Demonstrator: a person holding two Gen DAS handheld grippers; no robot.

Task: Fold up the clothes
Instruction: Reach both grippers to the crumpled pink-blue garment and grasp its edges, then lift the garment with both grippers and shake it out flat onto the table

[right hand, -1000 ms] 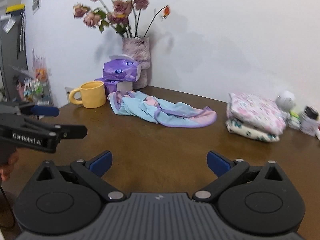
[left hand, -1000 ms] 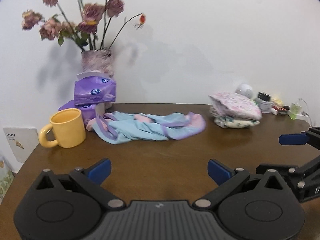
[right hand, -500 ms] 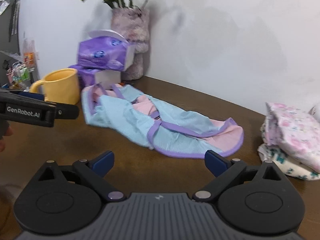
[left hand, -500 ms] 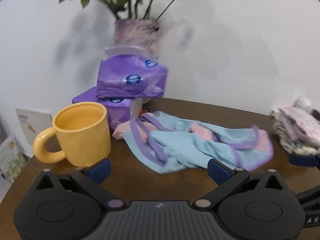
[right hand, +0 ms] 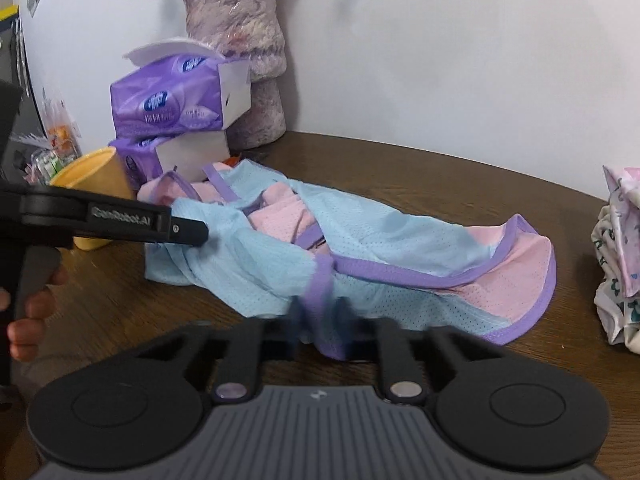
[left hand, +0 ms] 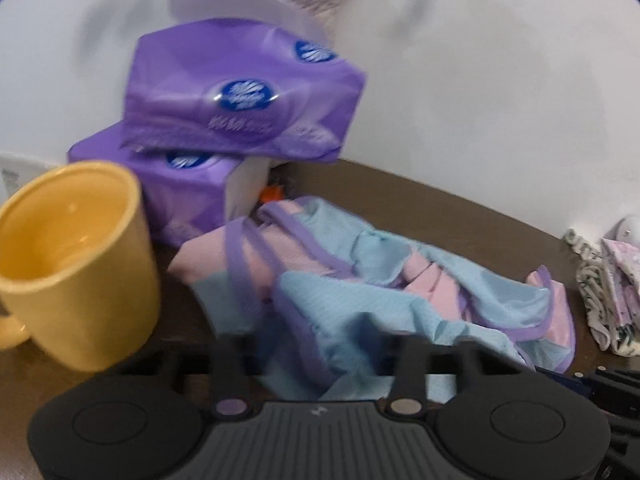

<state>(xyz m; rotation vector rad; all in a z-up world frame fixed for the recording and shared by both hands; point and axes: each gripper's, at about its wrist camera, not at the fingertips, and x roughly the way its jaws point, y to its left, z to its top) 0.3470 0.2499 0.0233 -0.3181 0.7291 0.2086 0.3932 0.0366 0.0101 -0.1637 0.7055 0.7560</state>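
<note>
A crumpled garment (left hand: 400,312) in light blue and pink mesh with purple trim lies on the brown table (right hand: 400,168). My left gripper (left hand: 320,344) is at the garment's near left edge, its jaws closing with blue fabric between them. The right wrist view shows that gripper's tip (right hand: 200,234) pinching the blue cloth. My right gripper (right hand: 318,320) is at the near edge further right, its jaws closing on a purple trim band. Its fingertips are blurred and partly covered by cloth. In the left wrist view the right gripper (left hand: 560,374) shows at the lower right.
A yellow mug (left hand: 76,264) stands just left of the garment. Two purple tissue packs (left hand: 240,92) are stacked behind it, before a vase (right hand: 240,40) of dried flowers. A stack of folded floral clothes (right hand: 620,260) lies at the right. A person's hand (right hand: 28,308) holds the left gripper's handle.
Both grippers have come forward and down from the table's near side to the garment. Their jaws went from wide open to closed on its near edge.
</note>
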